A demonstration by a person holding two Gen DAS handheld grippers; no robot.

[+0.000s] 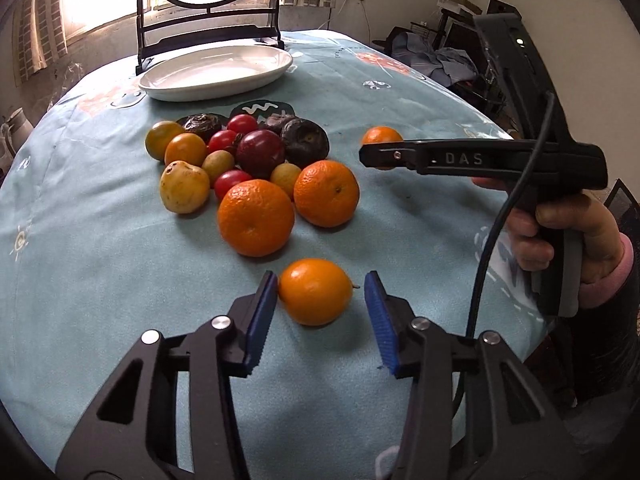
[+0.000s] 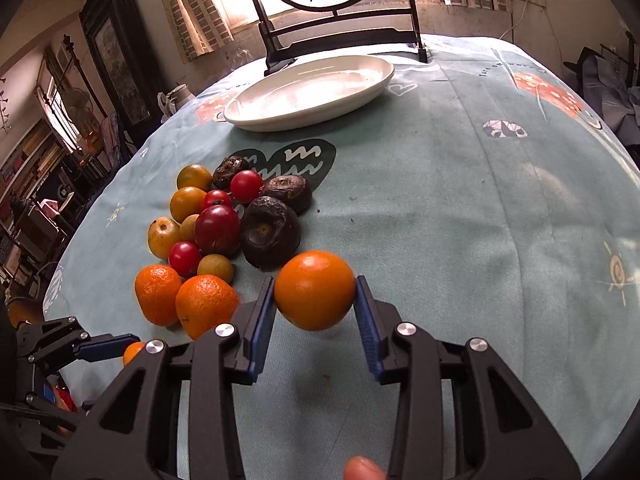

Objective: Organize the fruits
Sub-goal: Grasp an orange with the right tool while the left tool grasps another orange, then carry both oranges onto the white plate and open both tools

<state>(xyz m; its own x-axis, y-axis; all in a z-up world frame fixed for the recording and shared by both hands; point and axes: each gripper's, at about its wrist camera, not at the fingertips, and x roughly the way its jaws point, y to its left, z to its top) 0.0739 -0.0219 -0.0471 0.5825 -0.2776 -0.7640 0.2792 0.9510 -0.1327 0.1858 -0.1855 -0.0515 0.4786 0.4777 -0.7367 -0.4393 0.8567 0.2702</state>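
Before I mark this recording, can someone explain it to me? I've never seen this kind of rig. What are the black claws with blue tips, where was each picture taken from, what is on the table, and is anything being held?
There is no robot here. A person holds a hand-operated two-finger gripper in each hand, and each gripper carries a camera looking forward along its blue-padded fingers.

The left wrist view shows the left gripper open around a small orange that rests on the tablecloth; one pad is about touching it, the other is apart. The same view shows the other tool from the side, in the person's right hand.

The right wrist view shows the right gripper shut on another orange, which looks lifted off the cloth.

Further back lies a pile of fruit: oranges, red tomatoes, yellowish and dark fruits. Behind it stands an empty white dish.
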